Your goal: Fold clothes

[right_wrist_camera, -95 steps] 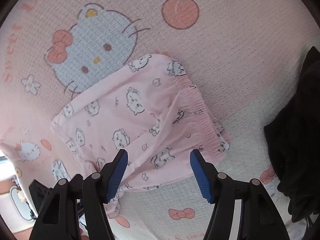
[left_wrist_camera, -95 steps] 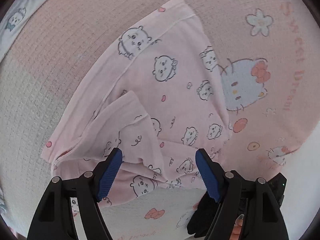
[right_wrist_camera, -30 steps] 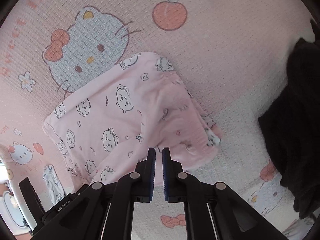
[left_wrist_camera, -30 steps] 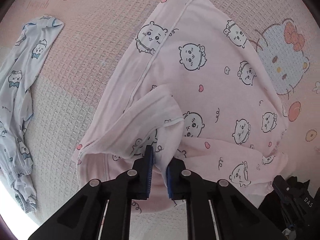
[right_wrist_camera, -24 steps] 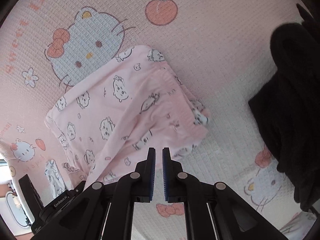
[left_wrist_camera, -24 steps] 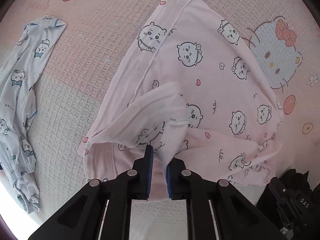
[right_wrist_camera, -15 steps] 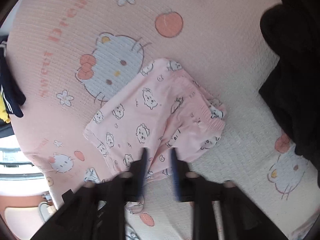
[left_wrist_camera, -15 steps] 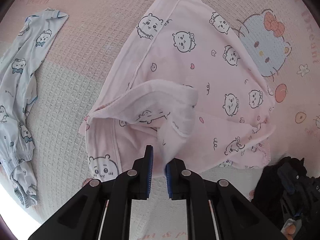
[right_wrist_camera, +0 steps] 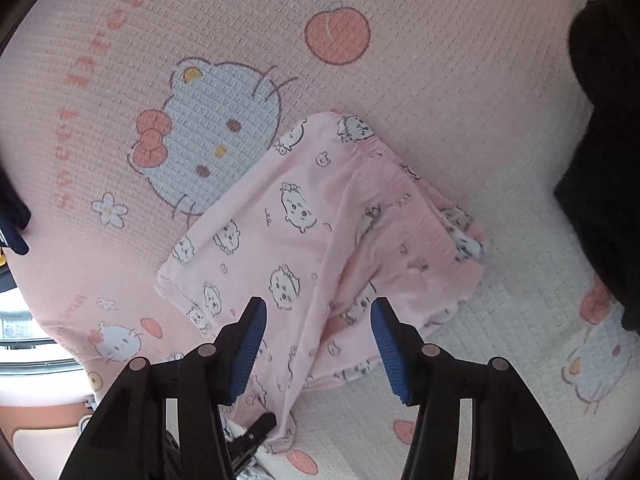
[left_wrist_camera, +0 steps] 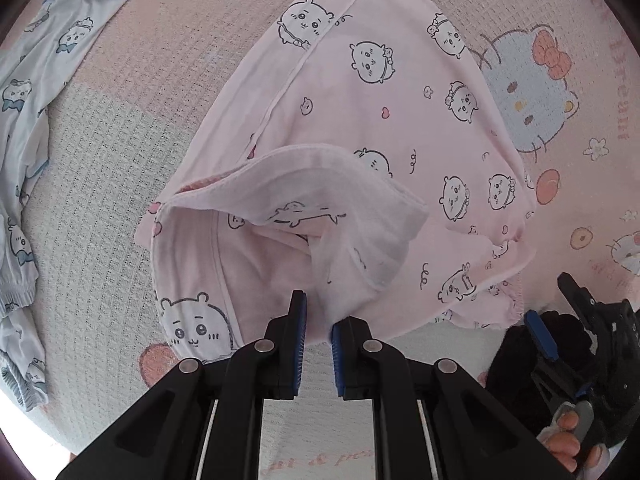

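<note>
Pink waffle-weave blanket printed with cartoon cat faces, flowers, apples and lettering. Heap of black cloth at the right edge. Dark navy fabric at the far left.

Soft, even daylight, bright and a little washed out. Shadows are faint. Fisheye bending curves the edges, with dark corners. Focus is sharp.
</note>
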The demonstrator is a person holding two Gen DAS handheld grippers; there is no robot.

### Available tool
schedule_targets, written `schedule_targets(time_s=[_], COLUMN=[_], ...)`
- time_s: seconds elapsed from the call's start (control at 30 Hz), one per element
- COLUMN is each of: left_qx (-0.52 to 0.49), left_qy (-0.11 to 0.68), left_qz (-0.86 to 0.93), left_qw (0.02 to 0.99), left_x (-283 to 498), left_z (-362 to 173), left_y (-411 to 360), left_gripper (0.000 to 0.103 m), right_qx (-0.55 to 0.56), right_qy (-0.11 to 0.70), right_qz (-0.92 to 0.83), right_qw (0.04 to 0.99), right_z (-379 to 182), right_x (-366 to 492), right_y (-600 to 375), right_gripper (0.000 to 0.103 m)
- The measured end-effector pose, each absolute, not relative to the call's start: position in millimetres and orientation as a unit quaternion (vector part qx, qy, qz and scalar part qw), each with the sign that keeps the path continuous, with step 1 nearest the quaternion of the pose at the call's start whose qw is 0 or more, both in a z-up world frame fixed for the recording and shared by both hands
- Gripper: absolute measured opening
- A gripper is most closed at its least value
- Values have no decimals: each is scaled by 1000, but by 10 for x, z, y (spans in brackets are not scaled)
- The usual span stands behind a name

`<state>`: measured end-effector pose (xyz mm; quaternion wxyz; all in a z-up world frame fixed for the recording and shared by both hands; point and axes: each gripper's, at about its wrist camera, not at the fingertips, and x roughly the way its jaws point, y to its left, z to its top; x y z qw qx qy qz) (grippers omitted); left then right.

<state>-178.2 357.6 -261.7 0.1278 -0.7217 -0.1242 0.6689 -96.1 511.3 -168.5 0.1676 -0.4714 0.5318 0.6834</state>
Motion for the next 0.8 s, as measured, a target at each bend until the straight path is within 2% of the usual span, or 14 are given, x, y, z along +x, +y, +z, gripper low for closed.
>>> schedule_targets(time_s=[0.3, 0.43, 0.5, 0.6, 0.63, 0.8], left_qx=[-729, -728, -726, -722, -721, -713], left_qy=[-213, -224, -221, -206, -201, -183], left_qz=[635, 632, 634, 641, 643, 656], left_qw=[138, 143, 147, 157, 161, 169], left_x=[-1639, -1557, -1532, -1506, -1498, -1444], left_z=[-2810, -2829, -2797, -2686, -2649, -2605], left_y=[3246, 3210, 2954, 2175, 1920, 1898], left_gripper=[10, 10, 10, 10, 10, 10], right_qx=[-496, -504, -503, -505, -512, -544], right_qy=[526, 514, 509, 485, 471, 399], right_qz=[665, 658, 658, 668, 671, 695], right_qw=[190, 221, 236, 254, 255, 247], right_z=[-1999, -2100, -2130, -2138, -2138, -2057], right_x=[-1298, -1358, -1370, -1398, -1423, -1551], right_y=[5156, 5171, 5170, 5149, 5126, 5003], right_gripper=[54, 52, 30, 11, 10, 6])
